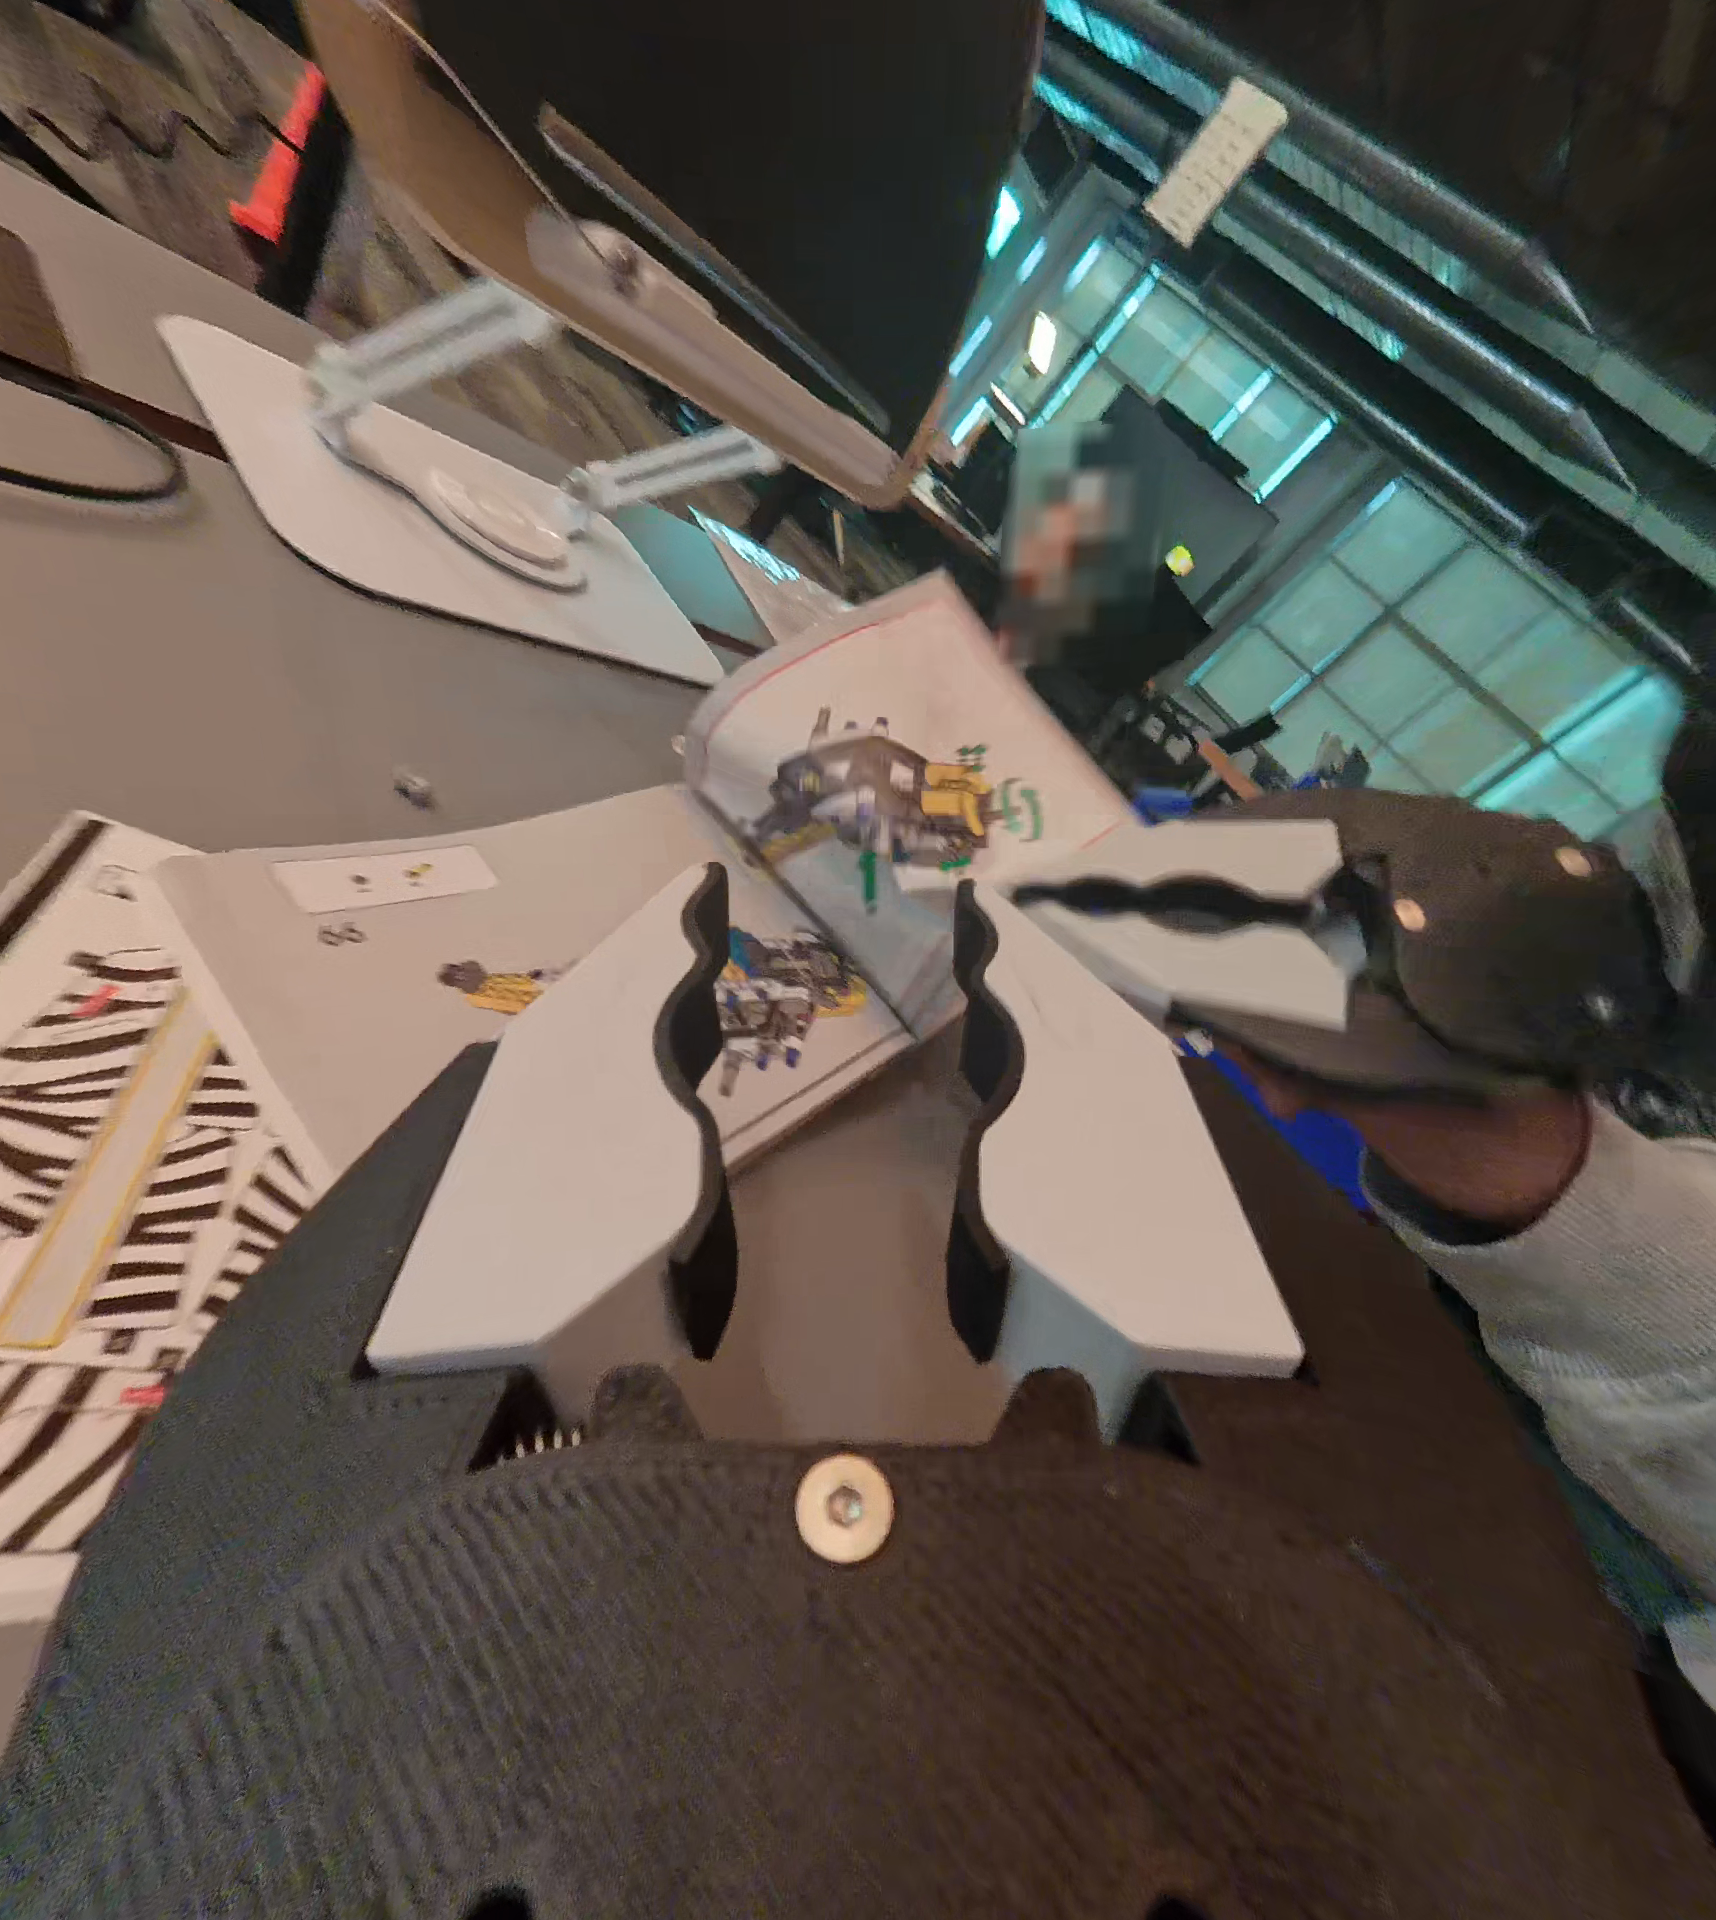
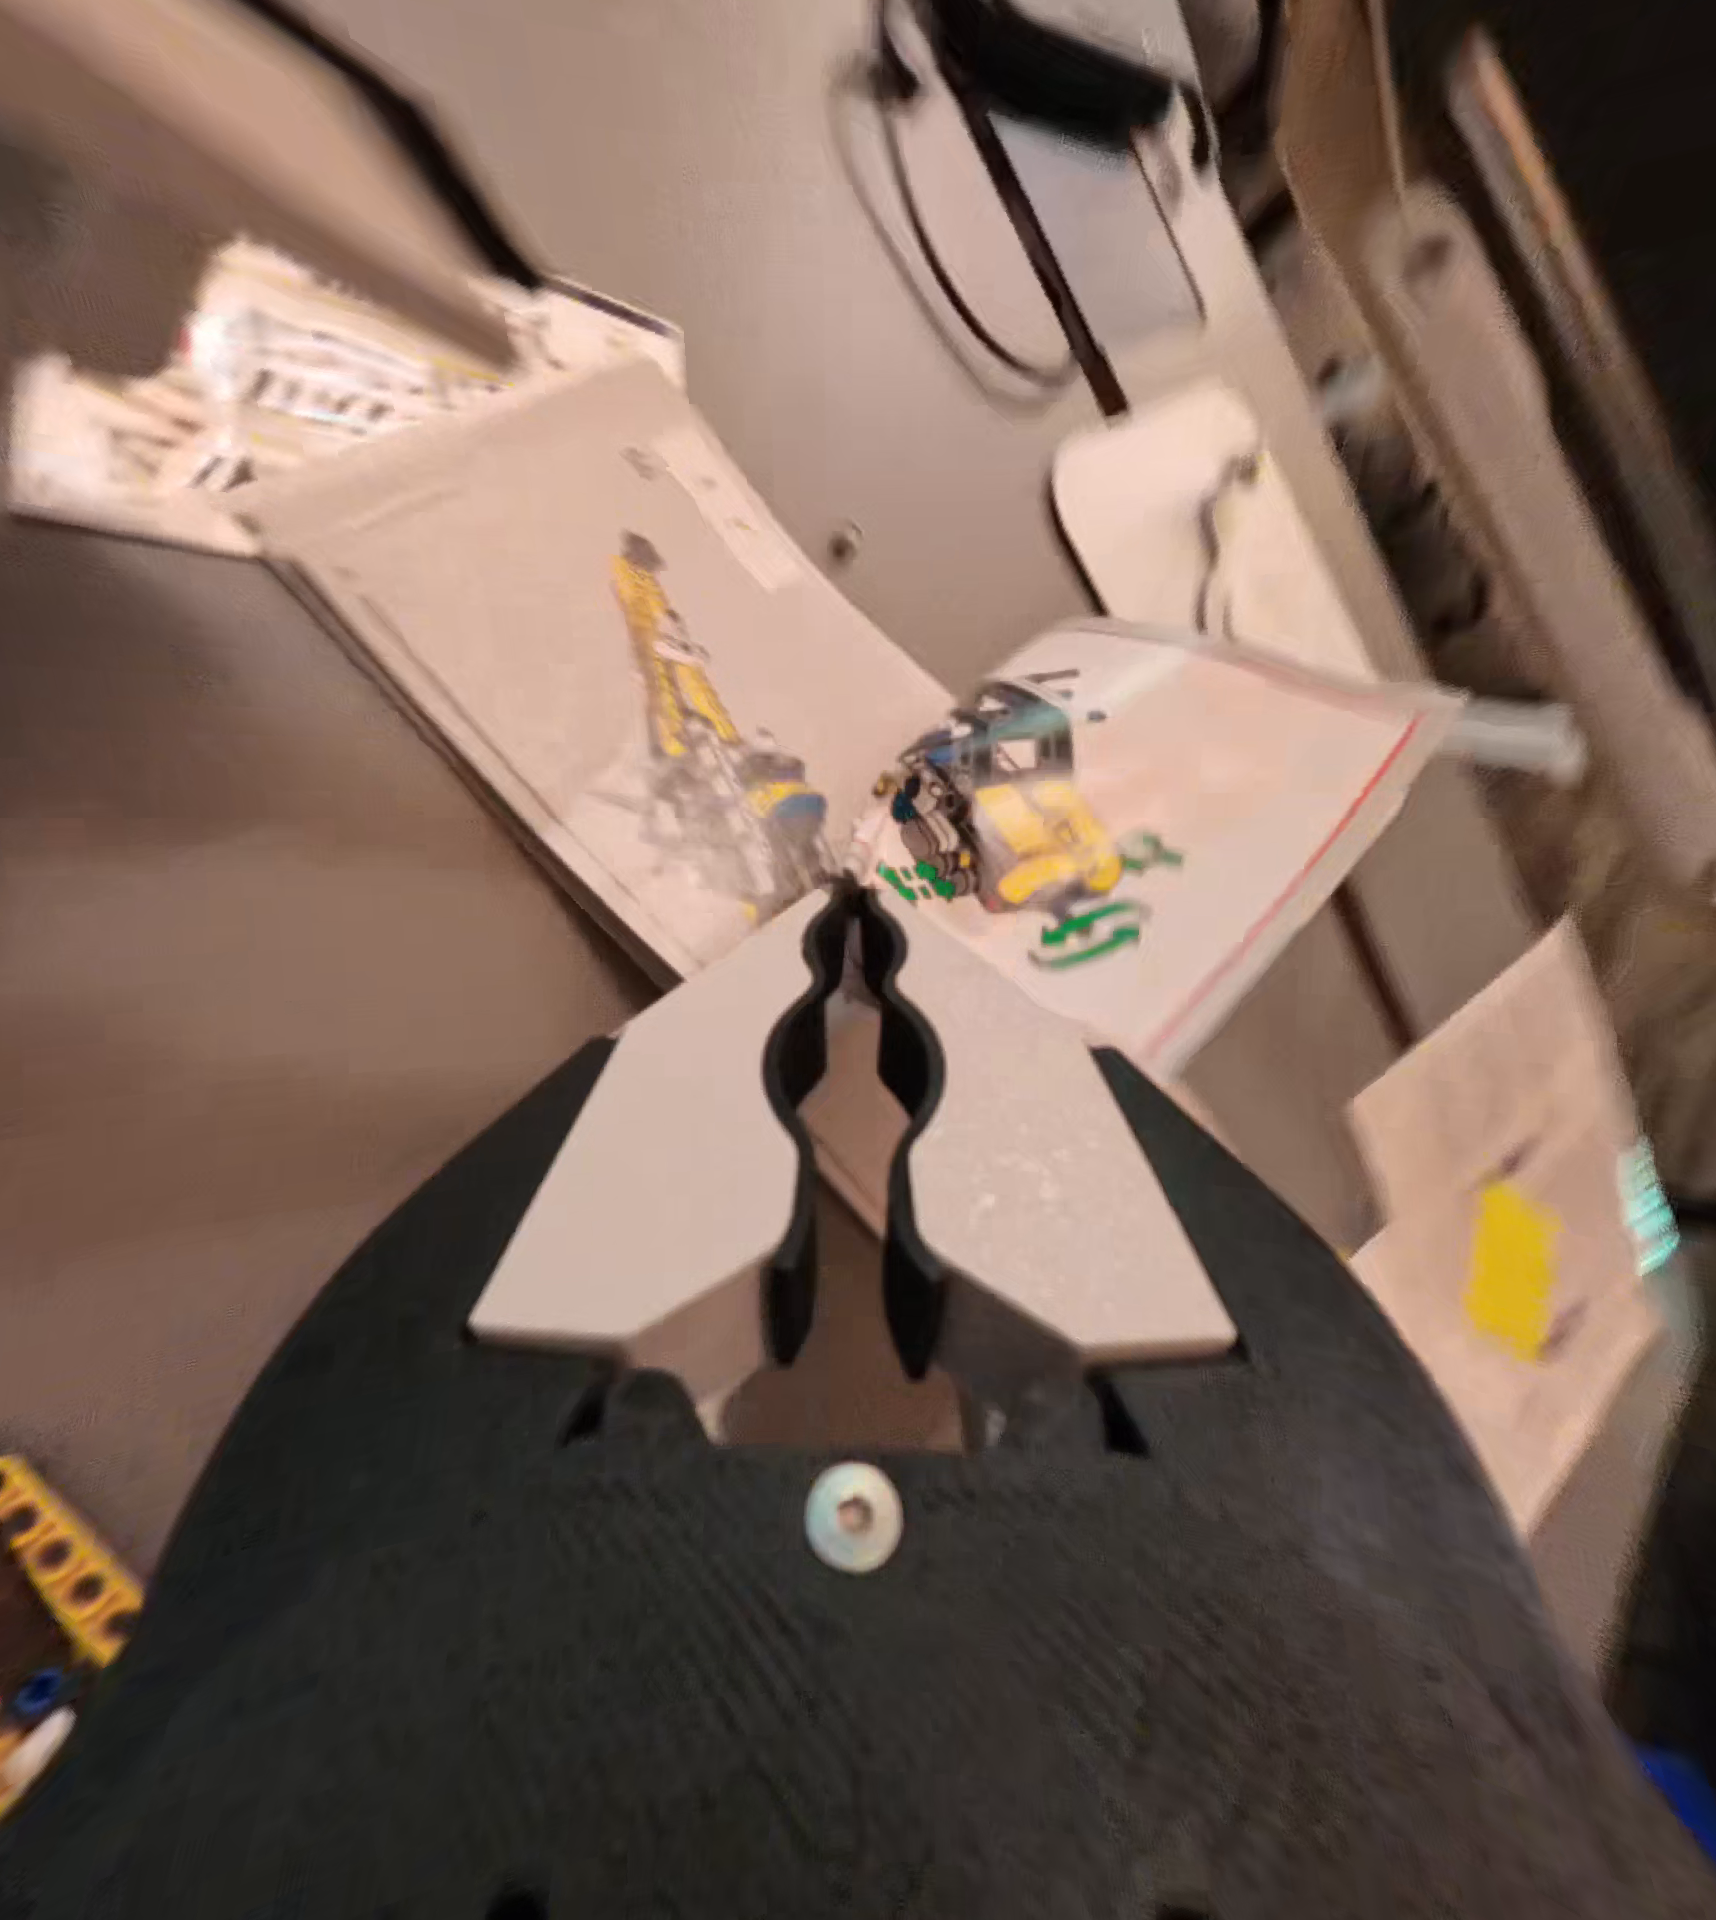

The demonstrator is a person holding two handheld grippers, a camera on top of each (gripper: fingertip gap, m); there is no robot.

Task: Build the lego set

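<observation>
Right now the open white instruction booklet with printed yellow-and-grey model diagrams lies flat on the grey tabletop, its spine running straight ahead of the right tool. That tool, nearly closed, seems to pinch the lifted right-hand page at its inner lower corner. The left tool hovers open above the booklet's near edge, empty.
</observation>
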